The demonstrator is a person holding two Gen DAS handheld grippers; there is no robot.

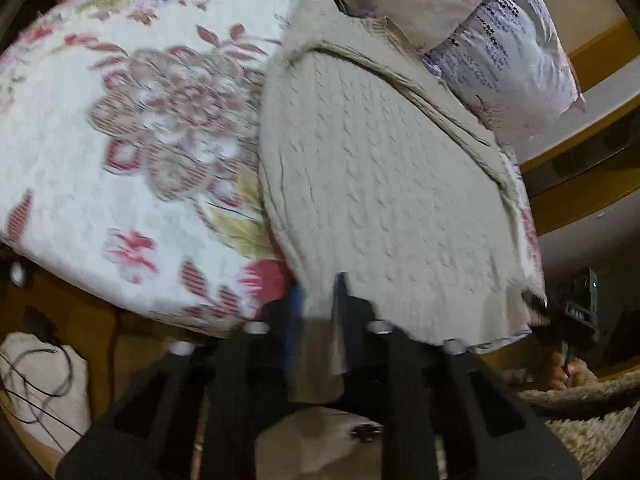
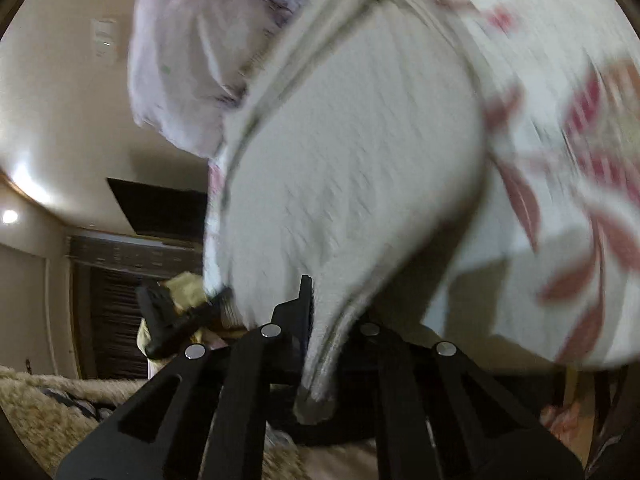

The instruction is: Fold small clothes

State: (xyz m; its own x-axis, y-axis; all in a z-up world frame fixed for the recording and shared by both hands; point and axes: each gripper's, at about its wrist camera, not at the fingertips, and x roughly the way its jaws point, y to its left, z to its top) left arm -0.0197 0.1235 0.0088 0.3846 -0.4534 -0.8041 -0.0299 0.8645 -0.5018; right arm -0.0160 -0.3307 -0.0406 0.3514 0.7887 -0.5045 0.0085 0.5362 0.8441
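Note:
A cream cable-knit sweater lies spread on the floral bedspread. My left gripper is shut on the sweater's near hem corner, with fabric hanging down between its fingers. My right gripper is shut on the other hem corner of the sweater, and a strip of knit hangs between its fingers. The right gripper also shows in the left wrist view at the sweater's right corner. The left gripper shows in the right wrist view at the left. Both views are blurred.
Pillows lie at the head of the bed beyond the sweater. A white bag with black cables sits on the floor at left. A shaggy rug lies below right. The bed's wooden frame runs along the right.

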